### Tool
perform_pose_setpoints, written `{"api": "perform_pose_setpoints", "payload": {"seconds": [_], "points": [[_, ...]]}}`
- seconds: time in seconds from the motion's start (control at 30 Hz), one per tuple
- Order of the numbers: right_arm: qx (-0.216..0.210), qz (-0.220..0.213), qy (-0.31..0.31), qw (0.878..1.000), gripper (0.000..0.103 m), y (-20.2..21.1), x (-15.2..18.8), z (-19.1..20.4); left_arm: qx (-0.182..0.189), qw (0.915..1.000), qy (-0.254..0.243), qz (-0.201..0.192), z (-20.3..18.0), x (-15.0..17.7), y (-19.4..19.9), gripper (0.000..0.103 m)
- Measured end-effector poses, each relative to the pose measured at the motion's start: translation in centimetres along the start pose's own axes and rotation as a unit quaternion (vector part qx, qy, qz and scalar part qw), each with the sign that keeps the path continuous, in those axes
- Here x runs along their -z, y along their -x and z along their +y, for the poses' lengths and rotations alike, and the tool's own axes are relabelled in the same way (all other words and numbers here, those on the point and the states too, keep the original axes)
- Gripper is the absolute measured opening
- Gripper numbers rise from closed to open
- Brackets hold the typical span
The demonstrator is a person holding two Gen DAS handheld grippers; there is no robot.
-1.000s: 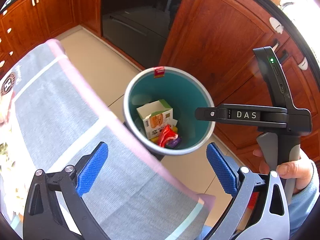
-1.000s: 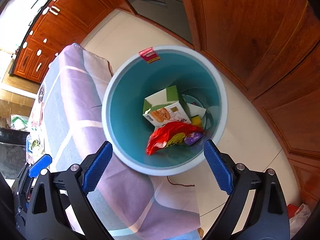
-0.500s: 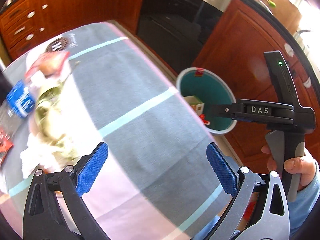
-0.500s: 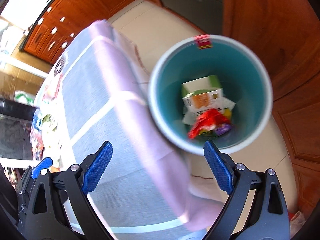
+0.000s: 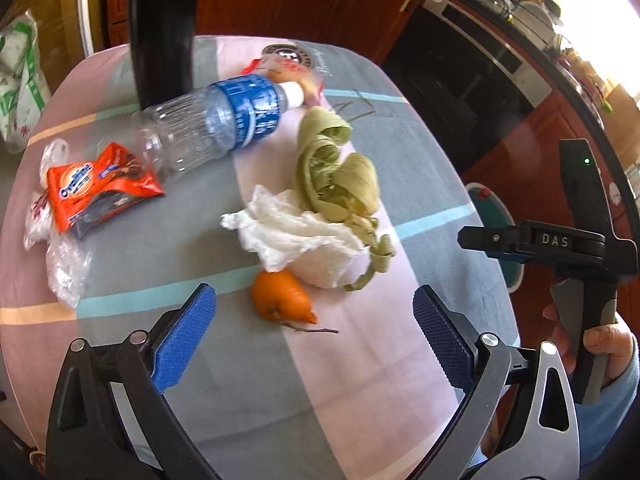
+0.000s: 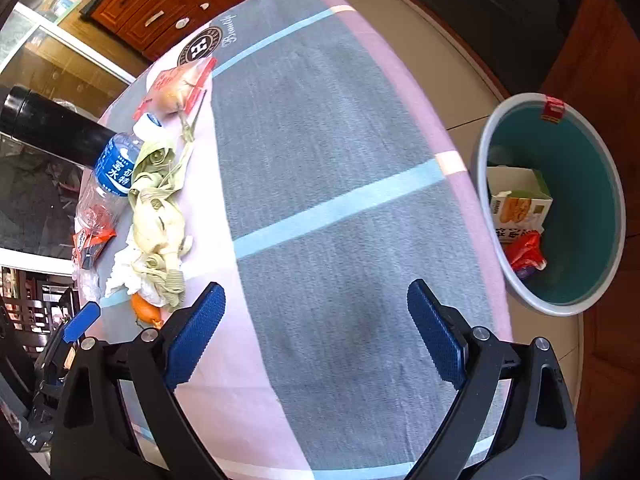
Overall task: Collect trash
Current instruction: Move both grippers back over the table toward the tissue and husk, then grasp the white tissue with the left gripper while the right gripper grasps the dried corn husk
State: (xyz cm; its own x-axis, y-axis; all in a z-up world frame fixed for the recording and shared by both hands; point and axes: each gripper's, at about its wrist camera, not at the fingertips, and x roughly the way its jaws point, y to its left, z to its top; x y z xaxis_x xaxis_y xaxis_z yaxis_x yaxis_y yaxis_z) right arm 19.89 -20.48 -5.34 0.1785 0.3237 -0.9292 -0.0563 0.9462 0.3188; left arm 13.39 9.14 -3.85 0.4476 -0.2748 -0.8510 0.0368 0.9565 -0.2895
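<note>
Trash lies on the cloth-covered table (image 5: 360,360): an orange peel (image 5: 280,300), a crumpled white tissue (image 5: 296,236), green husks (image 5: 336,168), a clear water bottle (image 5: 220,120) with a blue label, and a red snack wrapper (image 5: 96,188). My left gripper (image 5: 312,336) hovers open just in front of the orange peel, holding nothing. My right gripper (image 6: 316,332) is open and empty over bare cloth. The teal bin (image 6: 560,208), on the floor to the right, holds a carton (image 6: 520,204) and a red wrapper (image 6: 528,254). The same husks (image 6: 156,208) and bottle (image 6: 116,176) show at the left.
A clear plastic bag (image 5: 60,268) lies at the table's left edge and a red-printed packet (image 5: 288,68) at the far side. A black post (image 5: 160,28) rises behind the bottle. Wooden cabinets (image 5: 300,0) and a dark oven front (image 5: 460,84) surround the table. A hand (image 5: 600,344) holds the right gripper's handle.
Both views have swung left, away from the bin and over the table. The trash pile is now in front of my left gripper. Both grippers stay open and empty.
</note>
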Motion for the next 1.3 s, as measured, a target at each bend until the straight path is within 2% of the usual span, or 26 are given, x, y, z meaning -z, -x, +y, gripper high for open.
{"api": "perform_pose_setpoints", "payload": {"seconds": [0.2, 0.43, 0.57, 0.77, 0.87, 0.97, 1.03, 1.07, 1.3], "points": [[-0.007, 0.007, 0.028, 1.000, 0.088, -1.2, -0.1, 3.4, -0.011, 0.9998, 0.011, 0.014, 2.9, 1.0, -0.3, 0.099], [-0.011, 0.020, 0.035, 0.999, 0.088, -2.3, -0.5, 5.0, -0.016, 0.9997, -0.005, 0.020, 2.5, 0.4, -1.7, 0.099], [-0.028, 0.009, 0.052, 0.998, 0.088, -2.6, -1.9, 7.6, -0.013, 0.9997, 0.000, 0.019, 2.4, -0.1, -2.2, 0.099], [-0.052, 0.019, 0.081, 0.995, 0.087, -5.1, -3.5, 10.9, -0.008, 0.9995, 0.002, 0.029, 3.1, -0.3, -2.8, 0.099], [-0.054, 0.022, 0.095, 0.994, 0.073, -6.3, -3.8, 11.6, -0.001, 0.9994, 0.000, 0.034, 3.3, -0.5, -3.3, 0.099], [-0.057, 0.011, 0.104, 0.993, 0.068, -6.6, -3.9, 11.8, 0.007, 0.9992, -0.002, 0.038, 3.3, -0.8, -3.8, 0.099], [-0.064, 0.009, 0.106, 0.992, 0.055, -6.6, -3.9, 11.8, 0.013, 0.9991, 0.001, 0.041, 3.1, -0.9, -4.1, 0.099], [-0.068, 0.009, 0.109, 0.992, 0.037, -6.6, -3.8, 11.7, 0.015, 0.9990, 0.002, 0.043, 3.0, -1.0, -4.3, 0.099], [-0.064, -0.012, 0.093, 0.994, 0.035, -4.5, -3.9, 8.9, 0.006, 0.9988, -0.016, 0.046, 1.8, -1.7, -4.9, 0.099]]}}
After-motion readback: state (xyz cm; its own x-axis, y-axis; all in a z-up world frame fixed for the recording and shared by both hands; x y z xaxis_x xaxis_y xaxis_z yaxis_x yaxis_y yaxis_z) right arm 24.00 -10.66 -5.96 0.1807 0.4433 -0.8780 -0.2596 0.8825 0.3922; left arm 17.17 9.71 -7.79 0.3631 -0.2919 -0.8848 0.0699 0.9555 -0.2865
